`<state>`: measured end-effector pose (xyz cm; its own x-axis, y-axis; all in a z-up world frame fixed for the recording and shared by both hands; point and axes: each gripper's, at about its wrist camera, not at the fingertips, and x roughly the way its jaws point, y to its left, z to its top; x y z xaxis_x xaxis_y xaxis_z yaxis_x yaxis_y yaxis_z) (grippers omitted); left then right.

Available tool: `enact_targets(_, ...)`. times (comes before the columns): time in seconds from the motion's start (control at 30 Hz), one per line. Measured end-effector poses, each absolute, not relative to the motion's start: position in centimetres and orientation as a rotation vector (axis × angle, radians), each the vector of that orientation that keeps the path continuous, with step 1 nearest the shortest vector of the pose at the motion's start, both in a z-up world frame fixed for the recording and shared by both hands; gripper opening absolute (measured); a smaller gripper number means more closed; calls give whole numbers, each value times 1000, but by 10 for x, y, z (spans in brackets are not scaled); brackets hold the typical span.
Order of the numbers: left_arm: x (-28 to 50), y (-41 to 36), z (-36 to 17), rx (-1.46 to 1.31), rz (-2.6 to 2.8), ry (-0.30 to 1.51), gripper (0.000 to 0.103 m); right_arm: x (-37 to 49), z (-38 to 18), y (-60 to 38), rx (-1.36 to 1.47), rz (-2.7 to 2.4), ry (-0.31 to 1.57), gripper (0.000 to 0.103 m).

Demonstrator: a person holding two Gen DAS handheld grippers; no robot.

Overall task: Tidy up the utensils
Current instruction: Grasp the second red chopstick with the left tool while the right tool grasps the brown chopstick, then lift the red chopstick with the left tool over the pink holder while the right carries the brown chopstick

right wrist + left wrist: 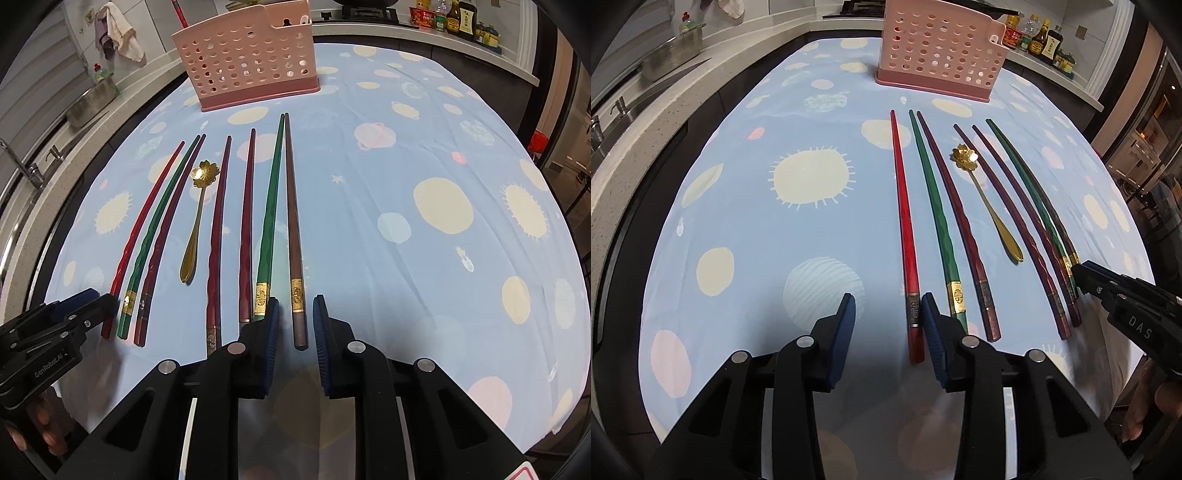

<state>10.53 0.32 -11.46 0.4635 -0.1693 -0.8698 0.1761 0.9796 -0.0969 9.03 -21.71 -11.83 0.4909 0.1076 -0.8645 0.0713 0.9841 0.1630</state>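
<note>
- Across the kitchen, a pale stone counter with a sink and tap runs along the left, and sauce bottles stand on the far right ledge.
- Middle of it all is the worktop, covered in a light blue cloth with suns and planets; its whole right half is bare, so there's loads of open room there, and the near edge sits right under both grippers.
- Pink perforated utensil holder stands upright at the far end, well apart from everything else.
- Chopsticks lie side by side in a loose row, long axes running near-to-far, thin tips pointing at the holder, thick ends toward the person.
- Gold flower spoon lies in the row too, flower end far, bowl near.
- Right gripper has its jaws narrow with the brown chopstick between them; pads look just off it, can't swear to it.
- Left gripper is partly open, its right pad just beside the red chopstick, nothing held.
</note>
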Motion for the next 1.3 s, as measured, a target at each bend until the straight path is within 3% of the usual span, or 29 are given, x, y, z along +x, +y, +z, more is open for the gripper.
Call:
enact_targets(0.4,104,14,-114,-36,-228,1069,8,90,-119,-222,192,18,1051,8)
enact_targets(0.77,94,18,-100,-70,-250,1053,7,81,-101,-225,206,28,1013,7)
enact_targets(1.3,107,28,-25,-129,-246,897,7,84,-21,-242,273,35,834,7)
